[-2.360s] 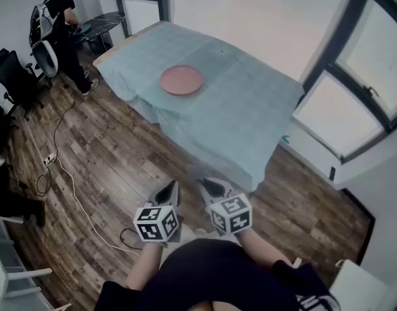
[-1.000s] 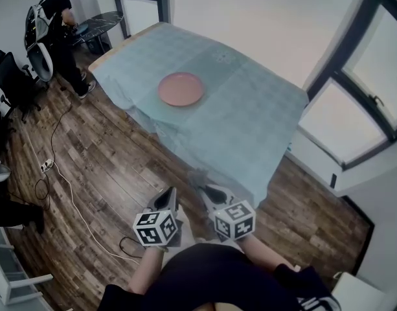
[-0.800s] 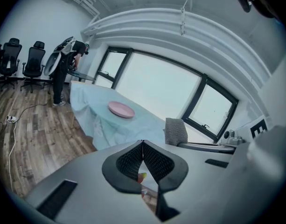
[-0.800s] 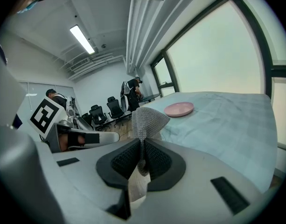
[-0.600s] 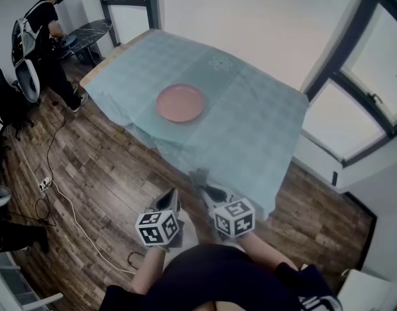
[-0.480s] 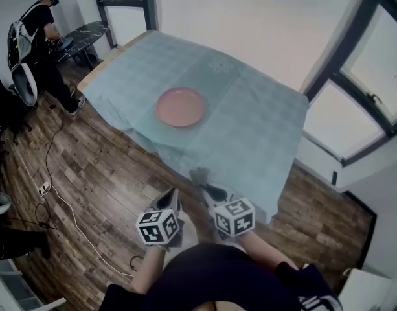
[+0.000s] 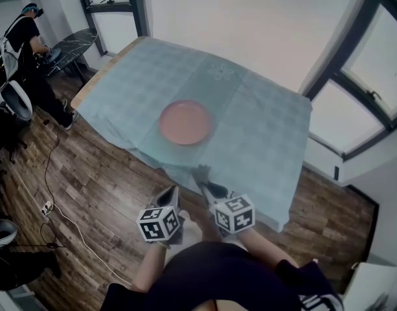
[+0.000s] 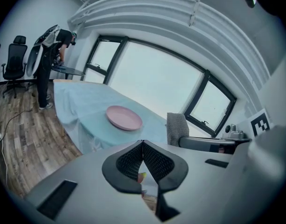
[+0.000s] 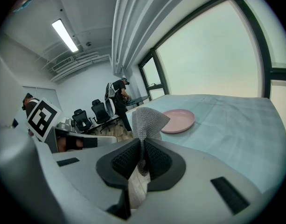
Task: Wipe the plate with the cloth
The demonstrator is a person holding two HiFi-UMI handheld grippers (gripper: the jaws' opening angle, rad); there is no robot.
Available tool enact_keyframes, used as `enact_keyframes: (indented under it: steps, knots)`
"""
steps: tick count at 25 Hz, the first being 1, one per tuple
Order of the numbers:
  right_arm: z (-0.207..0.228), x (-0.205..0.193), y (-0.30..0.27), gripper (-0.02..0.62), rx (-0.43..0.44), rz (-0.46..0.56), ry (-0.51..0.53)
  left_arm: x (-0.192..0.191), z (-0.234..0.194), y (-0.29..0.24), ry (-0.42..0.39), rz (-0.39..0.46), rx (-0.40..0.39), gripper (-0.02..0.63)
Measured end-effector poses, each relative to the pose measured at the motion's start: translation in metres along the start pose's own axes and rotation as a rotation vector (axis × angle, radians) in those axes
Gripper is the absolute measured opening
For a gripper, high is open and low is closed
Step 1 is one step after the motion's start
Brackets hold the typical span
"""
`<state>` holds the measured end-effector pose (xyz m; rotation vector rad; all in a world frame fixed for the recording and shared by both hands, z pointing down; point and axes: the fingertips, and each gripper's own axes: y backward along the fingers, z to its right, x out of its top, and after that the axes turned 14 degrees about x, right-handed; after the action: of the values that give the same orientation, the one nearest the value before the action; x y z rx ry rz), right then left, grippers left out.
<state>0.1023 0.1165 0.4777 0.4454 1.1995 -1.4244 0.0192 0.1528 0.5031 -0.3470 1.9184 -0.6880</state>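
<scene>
Far to the left of the plate (image 7: 185, 122), a person (image 7: 20, 41) with a backpack is standing and facing away. A cable (image 7: 46, 173) is trailing over the wooden floor (image 7: 107, 167) on that same side of the plate.

The left tool (image 8: 142, 146) is hovering on the near side of the plate, well apart from it, off the edge of the surface (image 7: 269, 128) and over the floor. Its jaws are clenched tip to tip and are gripping nothing.

The plate is lying flat around the middle of the surface, on a pale blue-green checked cover (image 7: 153, 70) that is draping down over the edges. It is showing as round, pink and shallow, with a low raised rim and a plain matte face.

The right tool (image 9: 142, 149) is hanging just beside the left one, also on the near side of the plate and well apart from it. Its jaws are clamping a grey knitted cloth (image 9: 149, 120). The cloth is sticking up above the jaw tips in a folded flap, and a short end is hanging down between the pads. It is staying clear of the plate.

To the right of the plate, beyond the surface's edge, a large dark-framed window (image 7: 353, 102) is letting in pale light.
</scene>
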Motion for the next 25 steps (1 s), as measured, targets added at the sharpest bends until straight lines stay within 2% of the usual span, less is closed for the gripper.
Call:
enact_keyframes:
  steps: [12,25]
  knots:
    - [0.036,0.036,-0.06,0.033,-0.103,0.036,-0.058,0.049,-0.041,-0.064,-0.071,-0.064,-0.048,0.014]
    - [0.079,0.062,-0.102,0.032,-0.197,0.063,-0.103,0.083,-0.063,-0.126,-0.145,-0.118,-0.089,0.014]
